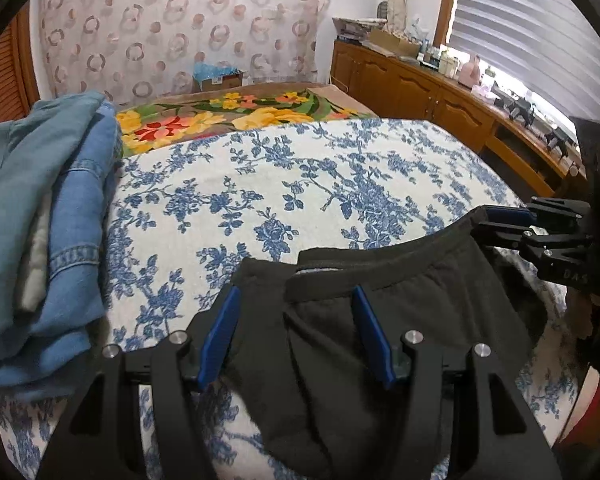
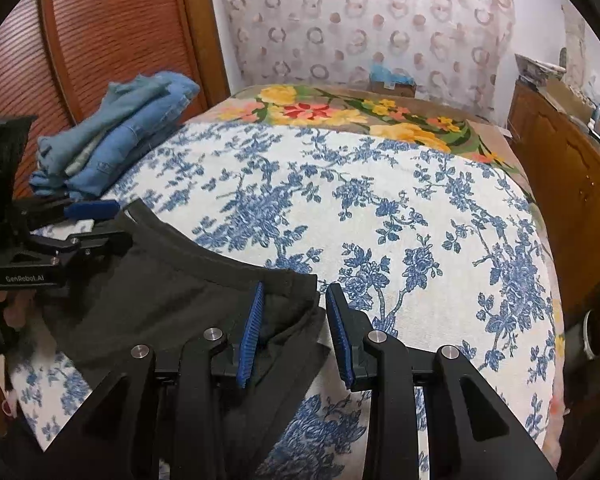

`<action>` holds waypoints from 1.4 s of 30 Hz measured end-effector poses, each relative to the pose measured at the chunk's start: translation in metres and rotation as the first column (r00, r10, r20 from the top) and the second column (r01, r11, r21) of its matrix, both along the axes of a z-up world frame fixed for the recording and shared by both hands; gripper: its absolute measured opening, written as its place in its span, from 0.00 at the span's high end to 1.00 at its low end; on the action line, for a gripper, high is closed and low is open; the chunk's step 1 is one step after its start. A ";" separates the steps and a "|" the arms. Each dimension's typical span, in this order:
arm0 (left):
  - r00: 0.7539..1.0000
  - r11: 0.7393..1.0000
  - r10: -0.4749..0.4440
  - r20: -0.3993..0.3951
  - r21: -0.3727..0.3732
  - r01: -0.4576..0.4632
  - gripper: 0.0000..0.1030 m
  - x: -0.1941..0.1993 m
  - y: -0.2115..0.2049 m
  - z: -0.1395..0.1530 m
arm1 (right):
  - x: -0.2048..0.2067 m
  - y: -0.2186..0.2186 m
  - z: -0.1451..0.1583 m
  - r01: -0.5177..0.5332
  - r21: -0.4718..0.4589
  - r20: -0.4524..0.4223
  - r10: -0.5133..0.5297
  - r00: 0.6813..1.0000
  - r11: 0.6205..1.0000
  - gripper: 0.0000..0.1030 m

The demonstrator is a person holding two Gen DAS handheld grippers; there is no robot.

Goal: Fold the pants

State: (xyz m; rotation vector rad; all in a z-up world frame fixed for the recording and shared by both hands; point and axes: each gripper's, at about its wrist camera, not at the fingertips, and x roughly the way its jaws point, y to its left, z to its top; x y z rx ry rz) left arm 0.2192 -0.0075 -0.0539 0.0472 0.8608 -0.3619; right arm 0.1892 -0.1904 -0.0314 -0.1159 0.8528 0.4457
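Black pants lie at the near edge of the bed, waistband toward the far side; they also show in the right wrist view. My left gripper is open, its blue pads astride the left end of the waistband. My right gripper is open, its pads astride the right end of the waistband. Each gripper shows in the other's view: the right one at the waistband's far corner, the left one likewise.
The bed has a blue-and-white floral cover and a bright flowered blanket beyond. A stack of folded blue jeans sits at the left. A wooden cabinet runs along the right; a wooden door stands left.
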 end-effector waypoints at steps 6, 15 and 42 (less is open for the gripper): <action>0.999 0.999 0.038 0.000 -0.005 -0.038 0.44 -0.023 0.010 0.006 | -0.024 0.002 0.013 0.007 0.018 0.026 -0.008 1.000 1.000 0.69; 0.998 0.998 0.062 0.010 -0.018 -0.062 0.44 -0.069 0.018 0.002 | -0.072 0.007 0.012 0.010 0.019 0.026 -0.010 1.000 1.000 0.68; 0.997 0.997 0.072 0.005 -0.036 -0.072 0.44 -0.101 0.015 -0.015 | -0.117 -0.011 -0.012 0.030 0.052 0.002 -0.030 1.000 0.998 0.95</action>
